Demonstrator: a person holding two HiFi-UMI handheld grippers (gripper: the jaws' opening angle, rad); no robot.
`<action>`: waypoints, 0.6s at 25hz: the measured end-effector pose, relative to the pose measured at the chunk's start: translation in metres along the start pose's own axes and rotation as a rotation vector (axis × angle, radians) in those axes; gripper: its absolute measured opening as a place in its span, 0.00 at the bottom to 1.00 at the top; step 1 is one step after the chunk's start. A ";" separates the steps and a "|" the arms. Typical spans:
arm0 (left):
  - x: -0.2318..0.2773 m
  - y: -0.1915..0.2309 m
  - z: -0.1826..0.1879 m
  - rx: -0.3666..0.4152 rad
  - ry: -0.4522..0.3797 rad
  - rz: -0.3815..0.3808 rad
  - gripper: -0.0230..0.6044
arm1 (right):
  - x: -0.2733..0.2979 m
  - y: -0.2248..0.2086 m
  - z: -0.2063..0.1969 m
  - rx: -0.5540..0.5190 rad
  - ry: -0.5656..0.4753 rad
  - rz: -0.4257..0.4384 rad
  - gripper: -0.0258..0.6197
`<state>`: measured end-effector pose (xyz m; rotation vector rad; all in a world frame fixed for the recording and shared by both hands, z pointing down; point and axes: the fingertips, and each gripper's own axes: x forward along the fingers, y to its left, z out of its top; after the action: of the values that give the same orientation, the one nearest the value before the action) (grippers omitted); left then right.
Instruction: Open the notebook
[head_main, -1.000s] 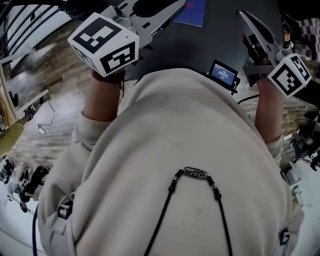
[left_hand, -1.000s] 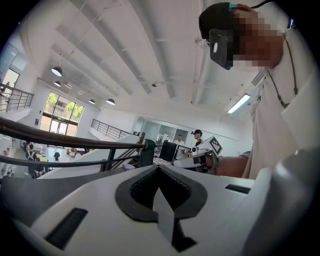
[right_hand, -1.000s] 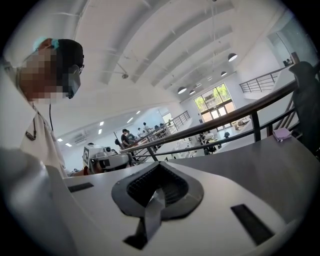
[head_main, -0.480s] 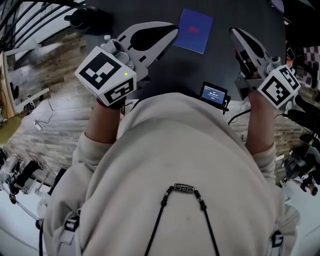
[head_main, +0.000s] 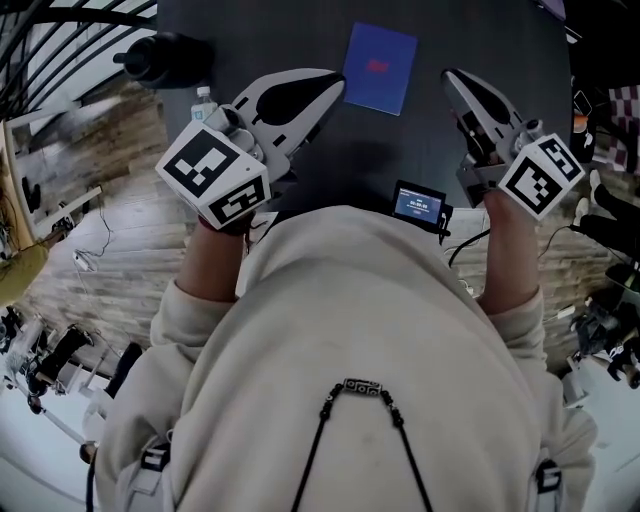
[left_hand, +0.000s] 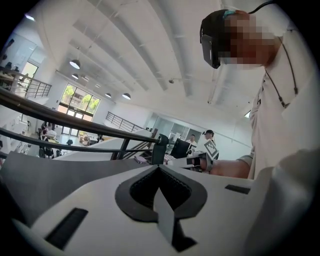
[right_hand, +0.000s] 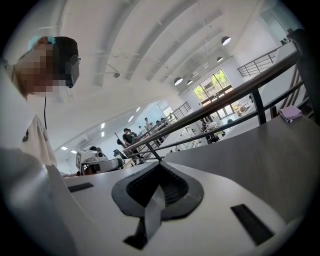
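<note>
A closed blue notebook (head_main: 380, 68) with a small red mark on its cover lies flat on the dark table (head_main: 400, 150), at the far middle. My left gripper (head_main: 338, 82) hovers just left of its near corner, jaws together and empty. To the notebook's right my right gripper (head_main: 450, 78) is also shut and holds nothing. Neither touches the notebook. In the left gripper view the closed jaw tips (left_hand: 159, 166) point over the bare table top; the right gripper (right_hand: 160, 165) shows the same in its own view. The notebook is in neither gripper view.
A black vessel (head_main: 165, 58) and a small capped bottle (head_main: 203, 100) stand at the table's left edge. A small screen device (head_main: 419, 205) sits at the near edge by my torso. A black railing (right_hand: 260, 80) and several people lie beyond the table.
Both grippers have sunk toward the table and now flank the notebook. The head view has shifted, so the whole notebook shows. The jaws stayed closed.
</note>
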<state>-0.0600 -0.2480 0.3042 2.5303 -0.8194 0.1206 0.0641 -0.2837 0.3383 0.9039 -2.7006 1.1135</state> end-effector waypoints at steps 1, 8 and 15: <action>0.004 0.002 -0.004 -0.002 0.005 0.002 0.04 | -0.001 -0.005 -0.003 0.005 0.001 -0.005 0.06; 0.023 0.012 -0.028 -0.008 0.053 0.016 0.04 | -0.001 -0.042 -0.022 0.055 0.005 -0.058 0.06; 0.040 0.015 -0.046 0.131 0.090 0.024 0.04 | 0.007 -0.070 -0.042 0.046 0.042 -0.115 0.07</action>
<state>-0.0329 -0.2582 0.3596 2.6158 -0.8307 0.3034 0.0915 -0.2986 0.4141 1.0160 -2.5642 1.1618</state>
